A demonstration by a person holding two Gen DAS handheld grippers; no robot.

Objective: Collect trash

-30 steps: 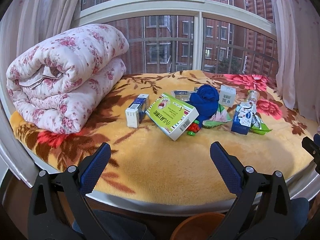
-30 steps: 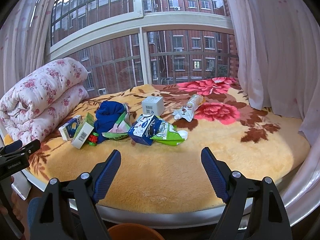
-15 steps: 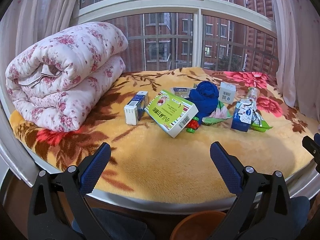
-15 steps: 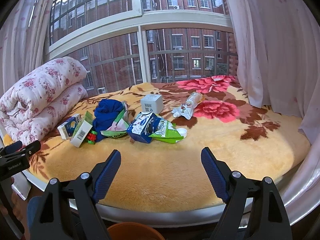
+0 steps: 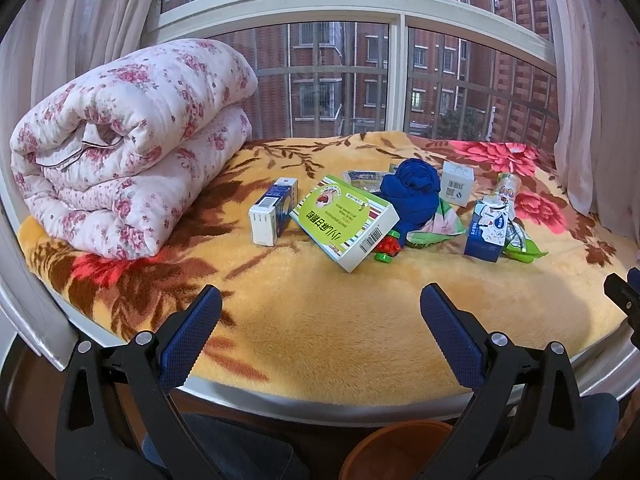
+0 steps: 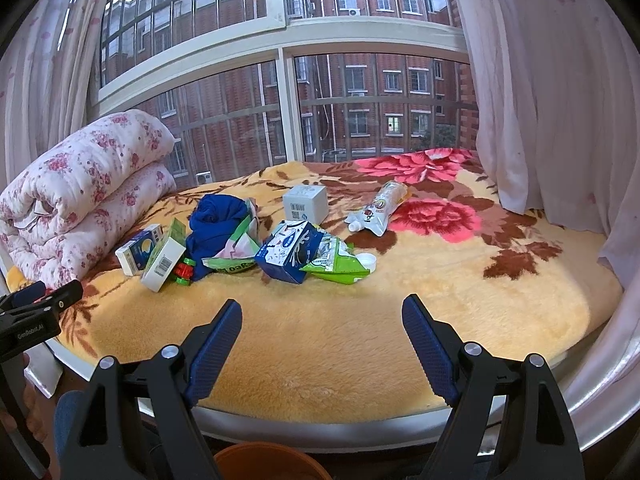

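Observation:
Trash lies on a flowered yellow blanket (image 5: pixel 320 312): a green-and-white box (image 5: pixel 345 221), a small blue-and-white box (image 5: pixel 274 210), a blue cloth bundle (image 5: pixel 412 194), a white cube box (image 5: pixel 457 182), a blue carton (image 5: pixel 486 228), green wrappers (image 5: pixel 524 248) and a squeezed pouch (image 6: pixel 378 208). The same pile shows in the right wrist view around the blue carton (image 6: pixel 290 250). My left gripper (image 5: pixel 320 308) and right gripper (image 6: pixel 322 320) are both open and empty, near the front edge, short of the pile.
A rolled floral quilt (image 5: pixel 124 144) lies at the left. An orange bin (image 5: pixel 400 454) stands below the front edge, also in the right wrist view (image 6: pixel 266 462). Barred windows stand behind, curtains (image 6: pixel 552 100) at both sides.
Both views have shifted slightly; the scene sits a little lower and nearer in the frames. Both grippers stay open. Nothing on the blanket has moved.

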